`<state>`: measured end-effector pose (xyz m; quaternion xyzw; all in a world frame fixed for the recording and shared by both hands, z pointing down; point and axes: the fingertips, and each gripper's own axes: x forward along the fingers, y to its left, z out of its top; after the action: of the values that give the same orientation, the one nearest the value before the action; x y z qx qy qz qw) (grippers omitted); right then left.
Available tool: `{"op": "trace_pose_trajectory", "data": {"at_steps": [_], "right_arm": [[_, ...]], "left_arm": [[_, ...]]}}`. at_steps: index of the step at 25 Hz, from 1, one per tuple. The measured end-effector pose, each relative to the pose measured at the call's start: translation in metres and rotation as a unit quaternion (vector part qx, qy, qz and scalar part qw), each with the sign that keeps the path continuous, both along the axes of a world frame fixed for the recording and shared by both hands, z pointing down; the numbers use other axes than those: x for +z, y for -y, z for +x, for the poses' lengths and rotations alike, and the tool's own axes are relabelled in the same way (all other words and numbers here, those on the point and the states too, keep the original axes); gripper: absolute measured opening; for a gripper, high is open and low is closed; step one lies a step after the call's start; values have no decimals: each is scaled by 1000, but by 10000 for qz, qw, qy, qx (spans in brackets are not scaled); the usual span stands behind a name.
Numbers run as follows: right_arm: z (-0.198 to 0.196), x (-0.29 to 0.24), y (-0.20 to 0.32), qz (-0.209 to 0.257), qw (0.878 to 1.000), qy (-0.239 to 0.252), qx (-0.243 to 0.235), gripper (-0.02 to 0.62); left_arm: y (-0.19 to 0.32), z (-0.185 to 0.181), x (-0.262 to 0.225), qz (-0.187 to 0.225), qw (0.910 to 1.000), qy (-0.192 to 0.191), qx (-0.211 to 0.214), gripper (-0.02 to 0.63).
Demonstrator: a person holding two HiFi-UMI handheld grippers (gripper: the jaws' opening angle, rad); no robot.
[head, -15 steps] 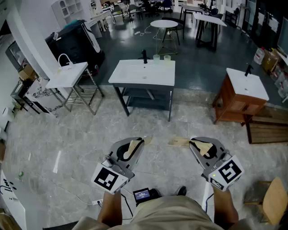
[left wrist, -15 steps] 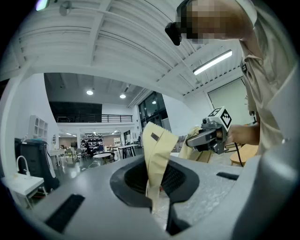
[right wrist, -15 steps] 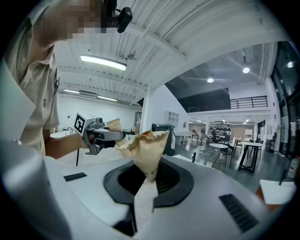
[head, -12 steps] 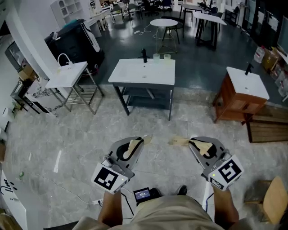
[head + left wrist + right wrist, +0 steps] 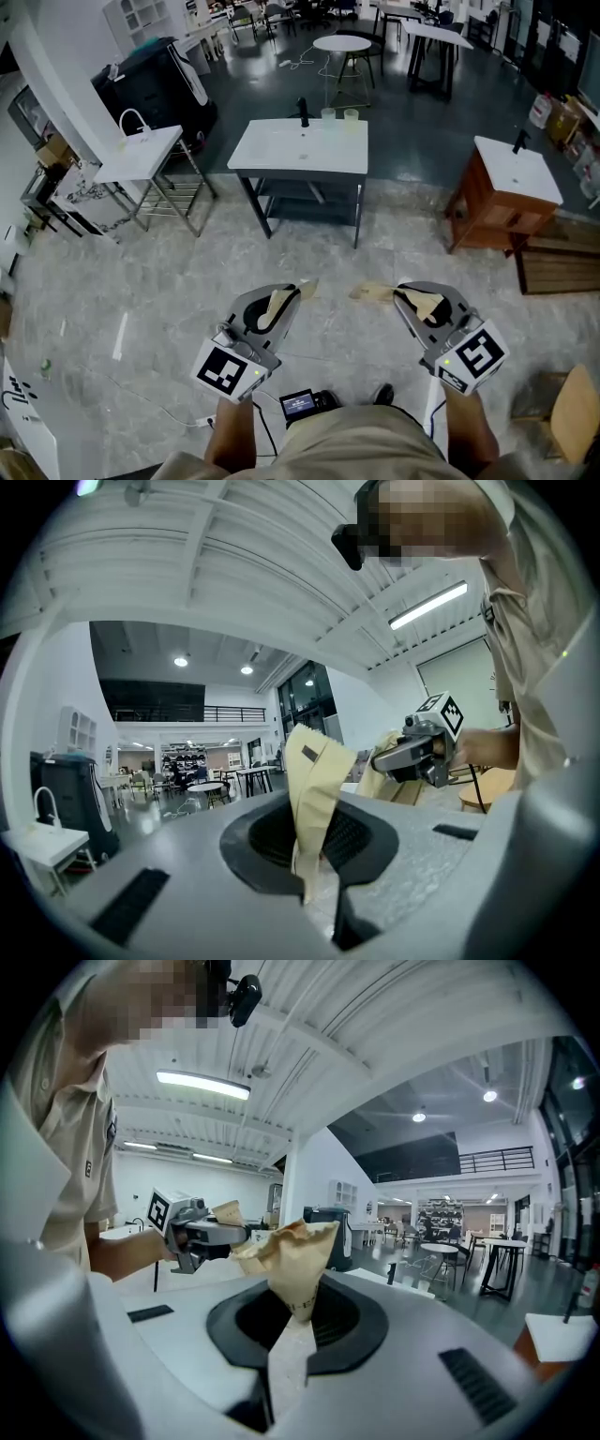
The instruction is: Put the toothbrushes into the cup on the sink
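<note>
Approach step, nothing picked up yet. Person stands on the grey floor (image 5: 141,309), well apart from the centre sink (image 5: 300,150), both tools held low and pointing forward. On the left gripper (image 5: 302,289) the tan jaws are pressed together, with no toothbrush between them. Same for the right gripper (image 5: 366,293): tan tips closed on each other, nothing pinched.

Two pale cups (image 5: 328,114) sit side by side at the sink's back edge, just right of the black faucet (image 5: 303,110). Toothbrushes can't be made out from here, too small or not in view; probably on or near that sink.

Two other basins are around, a white basin (image 5: 141,155) on a metal frame at left and a wooden cabinet (image 5: 506,211) with a basin at right. No cup visible on either.

Judgement: task barely started, and the step in hand is getting to the sink. Next move calls for walking forward until the counter is in reach, locating the brushes, then spreading one gripper's jaws before going down on a handle.
</note>
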<state>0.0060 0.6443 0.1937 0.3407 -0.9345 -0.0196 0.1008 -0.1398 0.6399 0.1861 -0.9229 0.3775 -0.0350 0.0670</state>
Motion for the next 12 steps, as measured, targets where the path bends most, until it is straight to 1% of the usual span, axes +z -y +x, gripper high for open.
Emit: {"op": "trace_pose_trajectory", "data": {"at_steps": [4,7,12], "right_arm": [[-8,-2,3,8,9998,183,102,32],[-10,-1,2,32,9995,224,223,34],[1,0,13,2,9991,196,363,33]], "left_arm": [[1,-10,2,5,10000,-47,41,32],[0,-17,9,-7,10000,-21,83,32],[8,-12,11,-30,9998,-130,129,32]]}}
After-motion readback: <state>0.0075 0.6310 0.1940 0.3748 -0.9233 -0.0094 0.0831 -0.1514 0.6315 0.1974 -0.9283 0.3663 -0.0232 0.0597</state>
